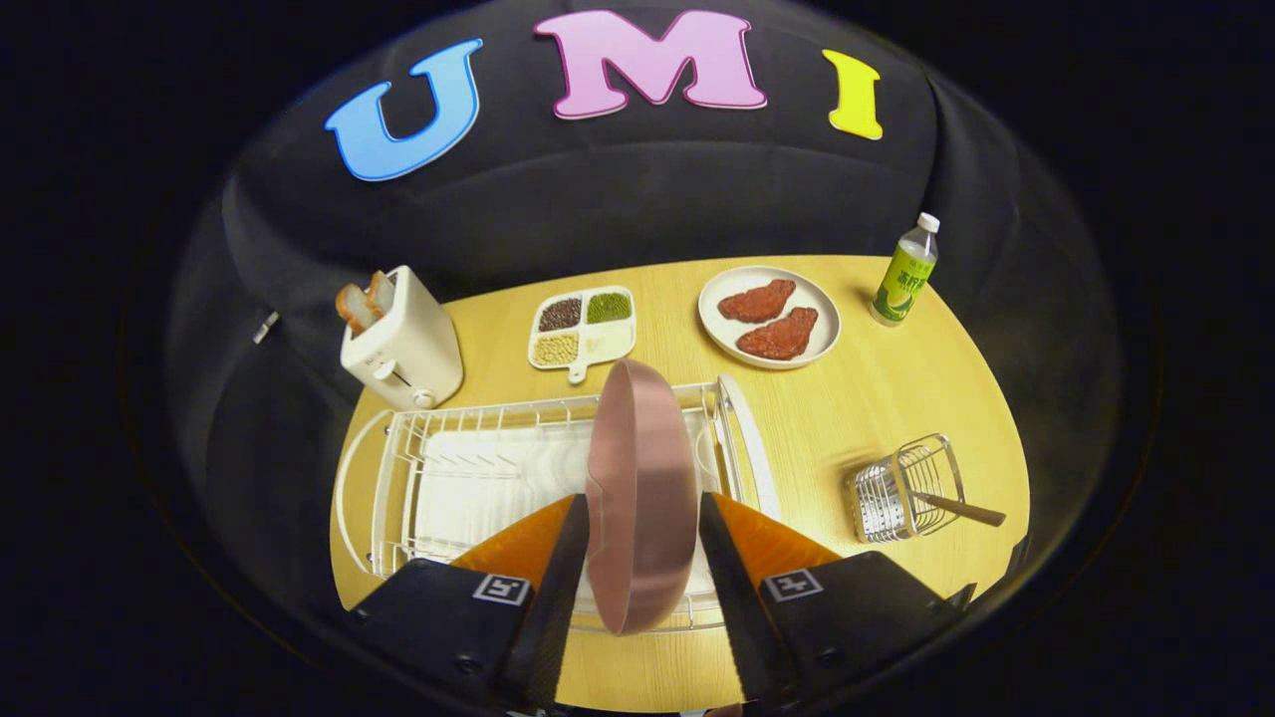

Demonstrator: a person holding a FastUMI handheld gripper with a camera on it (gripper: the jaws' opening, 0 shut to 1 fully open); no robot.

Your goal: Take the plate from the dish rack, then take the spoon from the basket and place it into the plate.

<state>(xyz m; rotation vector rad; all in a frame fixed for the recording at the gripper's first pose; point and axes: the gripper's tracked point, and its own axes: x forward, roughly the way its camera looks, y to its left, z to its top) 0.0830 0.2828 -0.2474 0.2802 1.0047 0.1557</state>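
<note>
We hold the hand-held gripper point(642, 518) over the near edge of the counter point(877, 398), and its two fingers press on a pink plate point(642, 478) from either side, so the hand-held gripper is clamped on that plate. The plate stands on edge between the fingers, upright with a slight tilt, its rim running away from us and its lower part dropping down between the finger bases. It looks smooth and metallic, a dusty rose with a darker rim line and a soft sheen along its side.

Going from the left, a white toaster point(403, 344) sits at the counter's far left corner with two slices of toast point(364, 302) poking out of its slots. Beside it and nearer to us lies the white wire dish rack point(478, 468) on its white tray; the plate we grip is in front of the rack's right half. Whether the plate touches the rack's wires we cannot tell. Beyond the rack rests a small four-part dish of beans and grains point(583, 329), each part a different colour. To its right is a round white plate with two reddish-brown cutlets point(769, 317). Farther right, near the counter's back edge, stands a green-labelled bottle with a white cap point(906, 271).

Nearer to us on the right, well apart from the fingers, a small wire basket point(901, 490) stands on the counter, and the spoon point(961, 508) leans in it with its brown handle sticking out to the right.
</note>
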